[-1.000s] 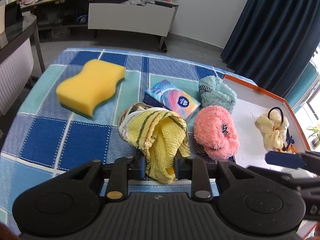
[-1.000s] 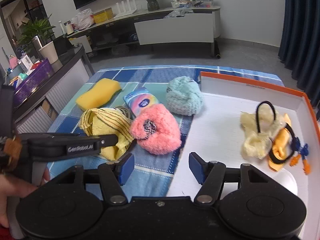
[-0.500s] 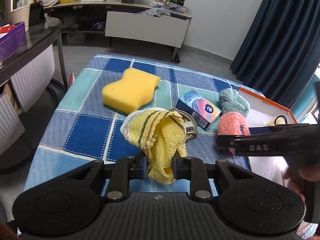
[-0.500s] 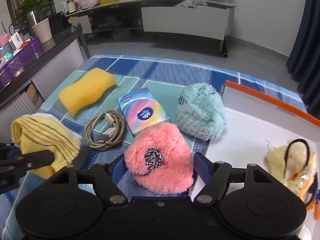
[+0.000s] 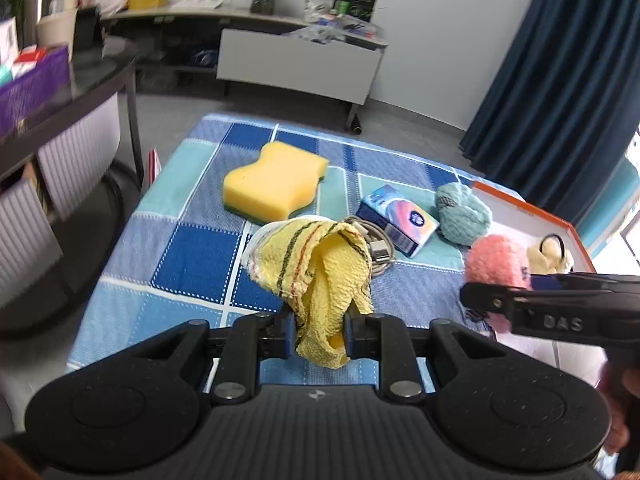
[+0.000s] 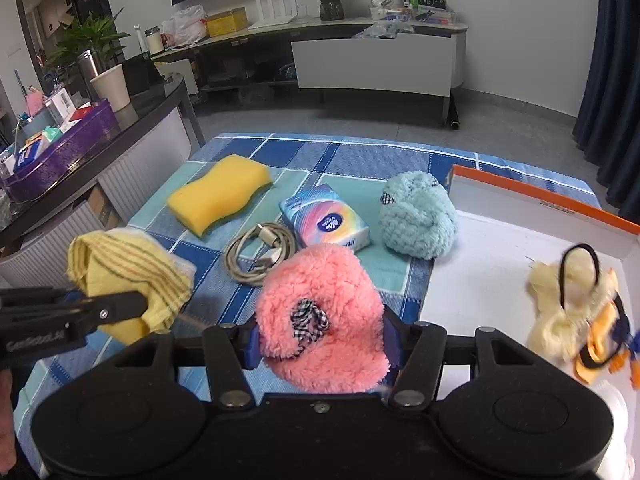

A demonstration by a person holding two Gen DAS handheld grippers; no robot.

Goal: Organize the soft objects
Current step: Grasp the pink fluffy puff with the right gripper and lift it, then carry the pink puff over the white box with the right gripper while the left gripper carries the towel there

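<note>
My left tongs (image 5: 318, 334) pinch a yellow striped cloth (image 5: 316, 268), lifted clear of the worktop (image 5: 192, 256), its loose folds bulging above the jaws and one end drooping below them. My right tongs (image 6: 320, 350) are pressed against both sides of a pink fluffy scrunchie (image 6: 320, 316), its small checked bow (image 6: 308, 320) facing the camera; whether it is off the cloth-covered surface I cannot tell. Just beside it to the right lies the orange-rimmed white box (image 6: 540, 200), holding a cream scrunchie (image 6: 568, 284) and an orange one, somewhat blurred. A teal fluffy scrunchie (image 6: 418, 216) sits against the box's outer wall, with a tissue pack (image 6: 324, 222), a coiled charging cable (image 6: 260, 256) and a yellow sponge (image 6: 218, 196) ranged leftward on the blue checked tablecloth.

Judgement: the step in hand is carrying both soft pieces to the box. To do it well I raise each load above the box wall before crossing it, since the cloth's drooping end could catch the rim or drag the cable. I bring the right tongs in first, as they are nearer, and release onto bare white floor beside the cream scrunchie. The left tongs follow, keeping well apart from the right tool to avoid a knock. The plush pile compresses easily, so a firm squeeze matters.
</note>
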